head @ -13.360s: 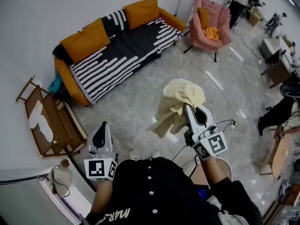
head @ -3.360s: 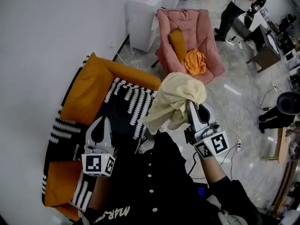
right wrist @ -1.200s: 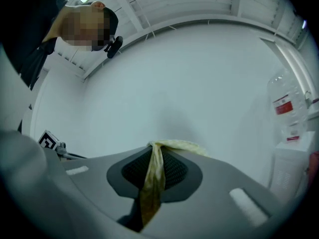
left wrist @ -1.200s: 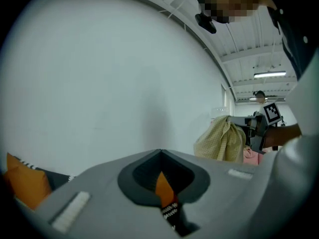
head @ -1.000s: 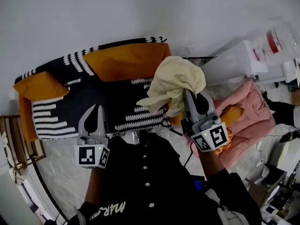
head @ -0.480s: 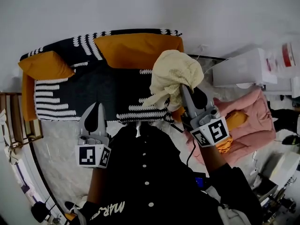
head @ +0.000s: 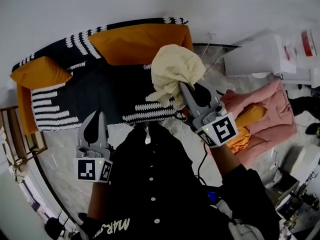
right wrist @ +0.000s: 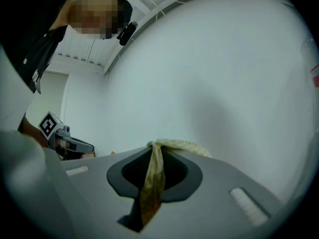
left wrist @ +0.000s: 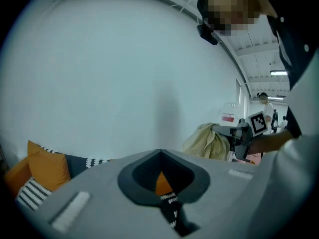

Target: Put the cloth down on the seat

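Head view: right gripper was clenched on crumpled pale-yellow cloth over black-and-white striped sofa seat; left gripper closed, empty. Black shirt print partly read "MAR".

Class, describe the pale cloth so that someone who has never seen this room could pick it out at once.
Find the black-and-white striped sofa with orange cushions against the white wall. Over its right end, the right gripper pinches a bunched cloth. It is pale yellow and held in the air, unlike the orange cloth lying on the pink armchair.
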`<move>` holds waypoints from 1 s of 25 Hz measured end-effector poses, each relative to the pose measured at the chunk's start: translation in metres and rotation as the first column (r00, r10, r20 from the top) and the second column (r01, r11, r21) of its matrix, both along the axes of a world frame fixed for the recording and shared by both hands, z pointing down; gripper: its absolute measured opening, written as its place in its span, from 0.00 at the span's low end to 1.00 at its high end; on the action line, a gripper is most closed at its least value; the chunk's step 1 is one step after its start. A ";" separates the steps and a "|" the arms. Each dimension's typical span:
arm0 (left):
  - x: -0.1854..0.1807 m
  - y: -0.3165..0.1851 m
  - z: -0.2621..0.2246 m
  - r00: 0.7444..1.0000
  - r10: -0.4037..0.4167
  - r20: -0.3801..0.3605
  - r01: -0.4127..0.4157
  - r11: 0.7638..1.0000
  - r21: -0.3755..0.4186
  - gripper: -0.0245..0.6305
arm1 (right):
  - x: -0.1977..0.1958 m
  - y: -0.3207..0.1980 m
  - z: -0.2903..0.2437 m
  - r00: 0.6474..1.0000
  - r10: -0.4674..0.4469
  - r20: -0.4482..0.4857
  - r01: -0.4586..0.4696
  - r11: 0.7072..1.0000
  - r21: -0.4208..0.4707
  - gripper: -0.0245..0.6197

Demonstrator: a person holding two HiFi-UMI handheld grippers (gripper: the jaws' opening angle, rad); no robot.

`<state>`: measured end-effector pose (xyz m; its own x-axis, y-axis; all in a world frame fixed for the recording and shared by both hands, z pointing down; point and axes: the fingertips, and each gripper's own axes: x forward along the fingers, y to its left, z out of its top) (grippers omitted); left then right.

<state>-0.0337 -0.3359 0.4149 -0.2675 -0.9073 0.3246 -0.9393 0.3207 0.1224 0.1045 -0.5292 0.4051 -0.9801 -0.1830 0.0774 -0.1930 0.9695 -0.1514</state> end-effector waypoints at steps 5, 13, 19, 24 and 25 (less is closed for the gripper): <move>-0.003 0.006 0.022 1.000 -0.002 -0.027 0.001 0.999 -0.037 0.04 | -0.015 -0.004 0.039 0.999 -0.016 -0.051 0.015 1.000 -0.013 0.13; -0.010 0.008 0.059 0.997 -0.038 -0.067 0.034 0.998 -0.059 0.04 | -0.041 -0.011 0.111 0.991 -0.055 -0.119 0.047 0.996 -0.069 0.13; -0.004 -0.003 0.086 0.994 -0.032 -0.101 0.024 0.997 -0.074 0.04 | -0.051 -0.014 0.181 0.973 -0.108 -0.202 0.089 0.991 -0.100 0.13; 0.008 0.003 0.109 0.987 -0.056 -0.148 0.041 0.994 -0.103 0.04 | -0.050 -0.012 0.243 0.944 -0.137 -0.300 0.106 0.988 -0.115 0.13; 0.011 0.004 0.112 0.986 -0.057 -0.156 0.040 0.993 -0.109 0.04 | -0.049 -0.011 0.254 0.937 -0.140 -0.321 0.109 0.988 -0.113 0.13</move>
